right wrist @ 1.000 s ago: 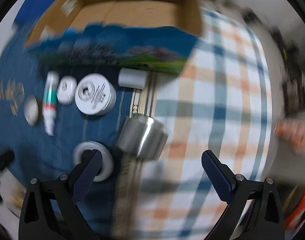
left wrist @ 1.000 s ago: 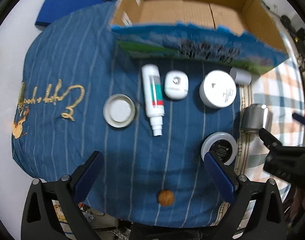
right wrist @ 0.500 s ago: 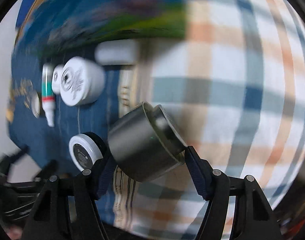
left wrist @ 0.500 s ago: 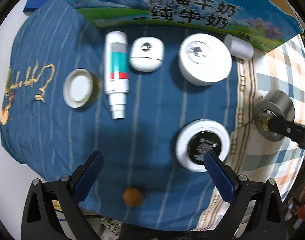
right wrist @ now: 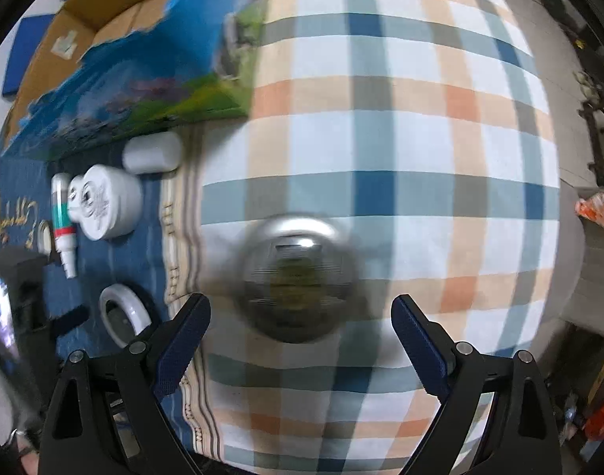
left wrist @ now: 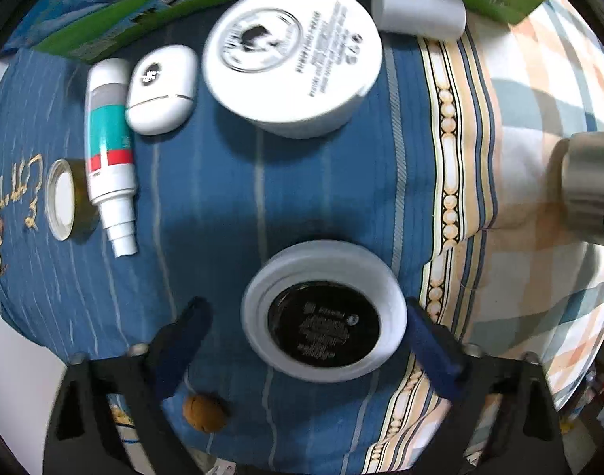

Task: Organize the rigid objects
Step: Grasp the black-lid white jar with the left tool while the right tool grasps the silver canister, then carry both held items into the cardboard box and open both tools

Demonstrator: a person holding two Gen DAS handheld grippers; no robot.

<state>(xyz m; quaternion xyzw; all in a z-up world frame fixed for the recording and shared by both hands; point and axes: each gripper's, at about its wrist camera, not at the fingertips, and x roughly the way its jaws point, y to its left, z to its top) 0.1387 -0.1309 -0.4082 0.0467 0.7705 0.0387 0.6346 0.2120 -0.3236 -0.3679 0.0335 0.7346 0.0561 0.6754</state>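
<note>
Down on the blue cloth, left tool (left wrist: 303, 336) sits spread either side of the white jar w/ black middle (left wrist: 323, 310), not pinching yet. Right tool (right wrist: 300, 324) is spread too, steel cup (right wrist: 296, 275) between its fingers on the plaid, blurred. Looks like pick-up stage; next both need to squeeze, then lift toward the carton (right wrist: 116, 91).

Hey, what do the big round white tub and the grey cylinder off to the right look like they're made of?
Big round white tub: likely plastic, smooth opaque white with black print on the lid. Grey cylinder: probably metal, brushed silver with soft banded highlights; its end looks reflective, though blurred.
</note>
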